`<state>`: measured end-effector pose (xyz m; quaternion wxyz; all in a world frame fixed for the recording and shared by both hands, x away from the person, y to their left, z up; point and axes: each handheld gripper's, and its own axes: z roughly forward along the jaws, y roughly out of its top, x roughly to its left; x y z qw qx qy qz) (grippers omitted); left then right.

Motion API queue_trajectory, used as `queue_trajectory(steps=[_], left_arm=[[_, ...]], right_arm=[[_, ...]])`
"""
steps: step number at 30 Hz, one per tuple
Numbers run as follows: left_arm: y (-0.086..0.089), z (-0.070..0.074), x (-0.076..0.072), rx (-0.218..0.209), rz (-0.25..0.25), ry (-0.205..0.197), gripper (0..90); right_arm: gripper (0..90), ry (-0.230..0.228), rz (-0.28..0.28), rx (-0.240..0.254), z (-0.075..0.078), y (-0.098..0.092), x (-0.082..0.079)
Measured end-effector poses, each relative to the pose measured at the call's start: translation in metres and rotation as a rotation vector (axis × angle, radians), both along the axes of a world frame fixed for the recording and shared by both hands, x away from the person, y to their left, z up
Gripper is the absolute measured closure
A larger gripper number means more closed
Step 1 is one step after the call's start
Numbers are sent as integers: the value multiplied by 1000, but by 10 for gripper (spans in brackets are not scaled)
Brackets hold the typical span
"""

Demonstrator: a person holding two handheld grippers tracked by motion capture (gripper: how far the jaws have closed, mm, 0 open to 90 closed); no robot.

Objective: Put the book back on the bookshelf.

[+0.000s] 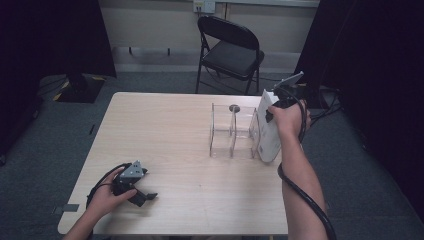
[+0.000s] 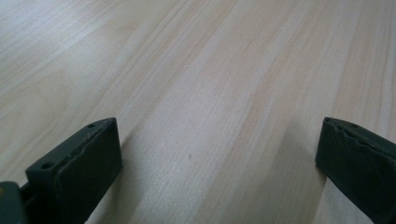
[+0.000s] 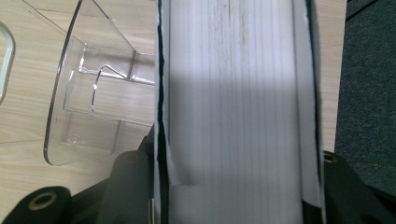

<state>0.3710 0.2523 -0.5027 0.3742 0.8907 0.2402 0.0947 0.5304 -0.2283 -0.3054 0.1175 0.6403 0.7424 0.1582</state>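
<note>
A thick white book (image 1: 267, 131) stands upright, slightly tilted, by the table's right edge, just right of a clear acrylic divider rack (image 1: 232, 131). My right gripper (image 1: 275, 102) is shut on the book's top end. In the right gripper view the black jaws press both covers, the gripper (image 3: 238, 186) looks down the book's (image 3: 233, 93) white page edges, and the rack's (image 3: 93, 93) end divider curves close on the left. Whether the book's bottom touches the table I cannot tell. My left gripper (image 1: 144, 196) rests at the front left, open, with bare wood between its jaws (image 2: 217, 158).
The light wooden table (image 1: 170, 125) is bare between the rack and my left hand. A black folding chair (image 1: 230, 47) stands beyond the far edge. Grey carpet and dark curtains surround the table. A small dark round thing (image 1: 234, 107) sits at the rack's far side.
</note>
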Motion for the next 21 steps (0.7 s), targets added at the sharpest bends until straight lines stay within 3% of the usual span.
queue_trajectory(steps=[21], left_arm=[[0, 0, 0, 1, -5, 0, 0]], right_arm=[[511, -15, 16, -9, -7, -2, -1]])
